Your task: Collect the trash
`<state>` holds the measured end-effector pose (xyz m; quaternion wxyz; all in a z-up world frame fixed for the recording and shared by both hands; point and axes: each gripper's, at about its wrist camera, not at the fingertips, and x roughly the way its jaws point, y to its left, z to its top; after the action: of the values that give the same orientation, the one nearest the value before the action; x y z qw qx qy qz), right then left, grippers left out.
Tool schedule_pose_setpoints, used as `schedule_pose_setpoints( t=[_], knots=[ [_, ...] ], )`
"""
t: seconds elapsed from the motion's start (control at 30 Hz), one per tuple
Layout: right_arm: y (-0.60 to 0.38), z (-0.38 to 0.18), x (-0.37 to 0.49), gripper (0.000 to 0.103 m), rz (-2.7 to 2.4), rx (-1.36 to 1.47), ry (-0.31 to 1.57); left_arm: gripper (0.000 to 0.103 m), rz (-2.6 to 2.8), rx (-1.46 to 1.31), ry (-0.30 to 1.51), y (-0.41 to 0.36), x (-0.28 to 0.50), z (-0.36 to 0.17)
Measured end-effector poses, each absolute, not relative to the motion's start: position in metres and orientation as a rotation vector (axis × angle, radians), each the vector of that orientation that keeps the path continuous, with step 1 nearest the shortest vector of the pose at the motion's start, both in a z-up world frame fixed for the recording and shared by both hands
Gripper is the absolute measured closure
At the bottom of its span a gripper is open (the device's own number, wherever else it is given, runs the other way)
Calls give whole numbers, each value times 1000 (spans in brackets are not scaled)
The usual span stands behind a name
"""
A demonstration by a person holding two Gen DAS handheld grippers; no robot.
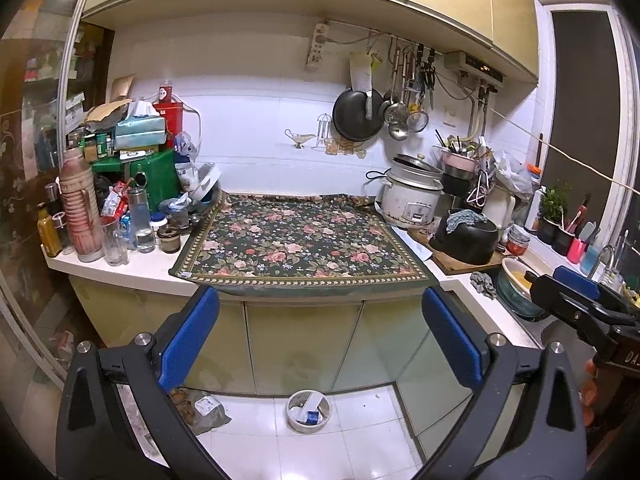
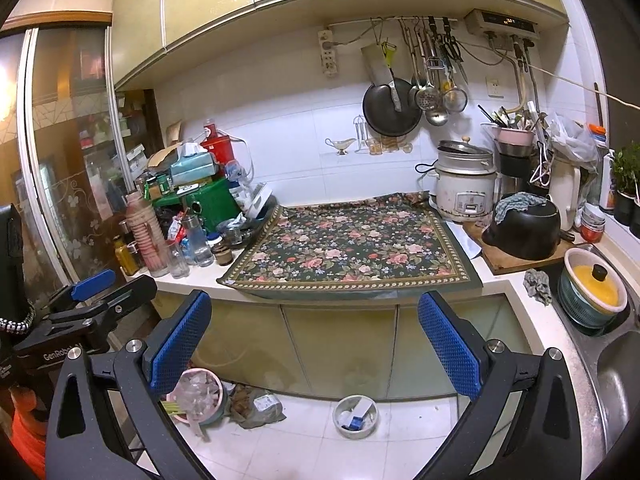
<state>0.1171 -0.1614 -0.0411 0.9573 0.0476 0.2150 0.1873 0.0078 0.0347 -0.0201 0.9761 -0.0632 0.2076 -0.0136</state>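
Observation:
A small white bin (image 1: 308, 411) (image 2: 355, 417) with scraps inside stands on the floor tiles below the counter. A crumpled grey bag (image 1: 204, 410) (image 2: 258, 404) lies to its left, and beside that a pink bin (image 2: 198, 398) stuffed with clear plastic. My left gripper (image 1: 320, 336) is open and empty, held in front of the cabinet doors, well above the white bin. My right gripper (image 2: 314, 342) is likewise open with nothing between its blue pads (image 2: 180, 340). Each gripper shows at the edge of the other's view: the right gripper (image 1: 576, 300) and the left gripper (image 2: 92, 292).
A floral cloth (image 1: 304, 240) (image 2: 352, 248) covers the counter middle. Bottles, jars and a green box (image 1: 152, 176) crowd the left end. A rice cooker (image 2: 464, 192), black pot (image 2: 524, 232) and lidded bowl (image 2: 592, 284) stand right, by the sink (image 2: 620, 364).

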Motion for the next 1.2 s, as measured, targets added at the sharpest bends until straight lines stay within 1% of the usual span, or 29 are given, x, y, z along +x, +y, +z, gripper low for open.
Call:
schedule_pose_setpoints(
  t=[0.83,1.2],
  knots=[
    [-149,-38,116,0,378,92,447,1,-29,-152,404,39,14,-17],
    [-149,-38,120,0,381,94,456,1,-45,-160,427,39,26,-20]
  ],
)
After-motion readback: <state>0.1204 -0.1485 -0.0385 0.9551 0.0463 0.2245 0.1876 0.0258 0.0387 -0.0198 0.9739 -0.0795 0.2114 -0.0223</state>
